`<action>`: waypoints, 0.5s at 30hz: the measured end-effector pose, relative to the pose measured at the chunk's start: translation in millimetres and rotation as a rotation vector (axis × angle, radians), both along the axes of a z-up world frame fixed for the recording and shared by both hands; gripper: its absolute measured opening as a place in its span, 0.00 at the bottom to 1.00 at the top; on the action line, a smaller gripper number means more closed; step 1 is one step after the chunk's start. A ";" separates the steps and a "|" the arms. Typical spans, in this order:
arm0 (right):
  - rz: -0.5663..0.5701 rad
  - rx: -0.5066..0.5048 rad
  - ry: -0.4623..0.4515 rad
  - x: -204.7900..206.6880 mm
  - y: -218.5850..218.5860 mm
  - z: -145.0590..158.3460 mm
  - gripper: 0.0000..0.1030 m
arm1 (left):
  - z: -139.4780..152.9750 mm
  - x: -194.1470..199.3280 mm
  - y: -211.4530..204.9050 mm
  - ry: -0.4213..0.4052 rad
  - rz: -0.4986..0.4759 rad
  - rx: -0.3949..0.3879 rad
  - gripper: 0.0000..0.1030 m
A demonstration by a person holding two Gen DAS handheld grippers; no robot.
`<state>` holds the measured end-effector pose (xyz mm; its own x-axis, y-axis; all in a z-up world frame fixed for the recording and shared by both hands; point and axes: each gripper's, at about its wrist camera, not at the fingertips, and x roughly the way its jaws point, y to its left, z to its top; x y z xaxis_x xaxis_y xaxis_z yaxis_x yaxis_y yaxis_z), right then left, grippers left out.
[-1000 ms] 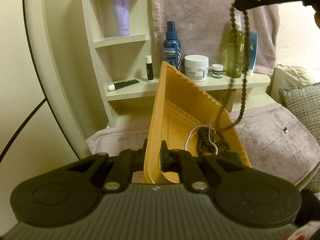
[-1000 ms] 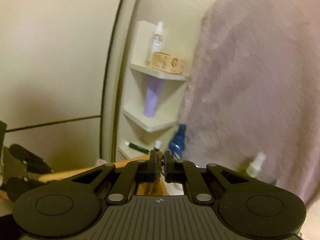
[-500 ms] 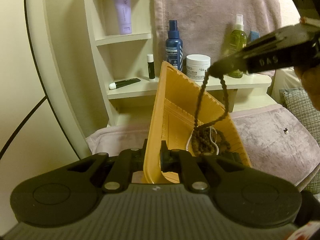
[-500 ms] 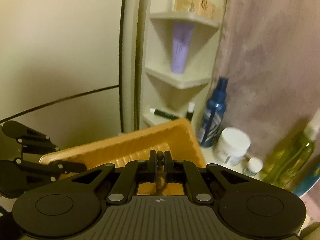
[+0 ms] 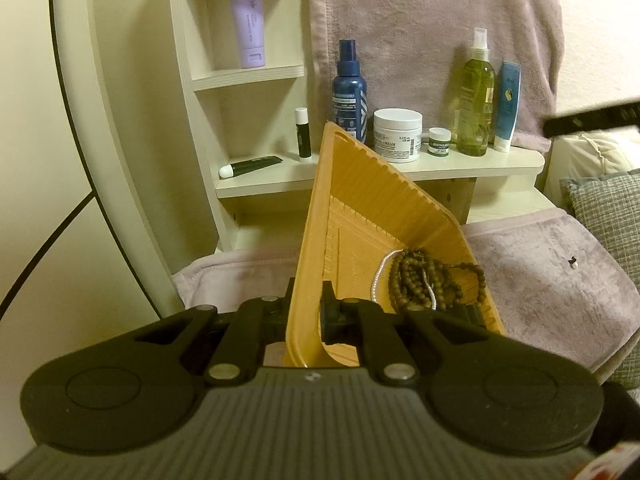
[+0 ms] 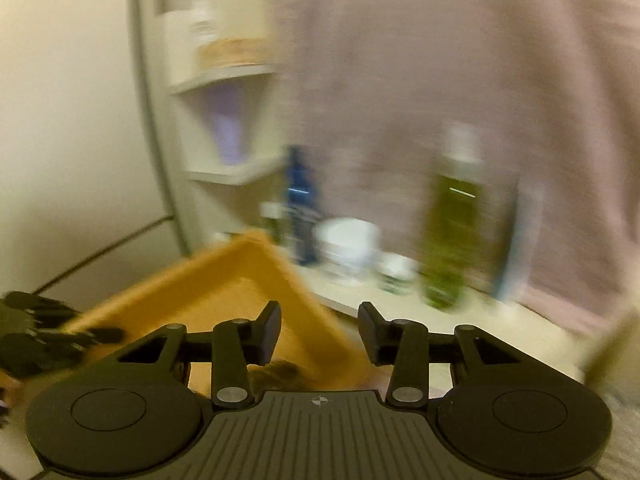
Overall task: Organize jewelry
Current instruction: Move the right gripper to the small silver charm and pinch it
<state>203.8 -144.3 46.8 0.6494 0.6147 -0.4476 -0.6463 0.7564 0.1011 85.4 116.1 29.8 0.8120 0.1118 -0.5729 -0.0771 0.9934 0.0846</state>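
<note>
My left gripper (image 5: 306, 314) pinches the tilted tray's (image 5: 372, 188) rim; the bead necklace (image 5: 424, 280) lies heaped at its low corner. My right gripper's (image 6: 319, 332) fingers have just been opening, empty. More tilt could spill the beads.

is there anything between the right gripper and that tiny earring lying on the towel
Nothing visible does. The small earring lies alone on the bare mauve towel, right of the yellow tray clamped in the left gripper. The right gripper, jaws just opened and empty, is above, open.
</note>
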 end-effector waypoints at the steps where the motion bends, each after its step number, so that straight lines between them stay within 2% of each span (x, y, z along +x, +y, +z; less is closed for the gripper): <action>1: -0.041 -0.009 0.004 0.8 -14.9 -2.8 0.42 | 0.0 0.2 -0.3 0.000 -0.001 0.002 0.07; 7: -0.218 -0.103 0.027 2.3 -78.7 -29.2 0.42 | 0.6 0.5 -1.6 0.000 -0.004 0.009 0.07; 11: -0.255 -0.175 0.052 -4.7 -95.8 -58.6 0.42 | 1.3 0.2 -3.2 0.002 -0.004 0.015 0.07; 15: -0.255 -0.207 0.080 -10.5 -98.3 -87.0 0.42 | 2.0 0.9 -4.3 0.006 -0.006 0.023 0.07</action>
<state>193.3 -242.6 -40.2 0.7284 0.3282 -0.6015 -0.4302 0.9023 -0.0286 86.3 111.8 31.9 0.8094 0.1199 -0.5749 -0.0704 0.9917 0.1078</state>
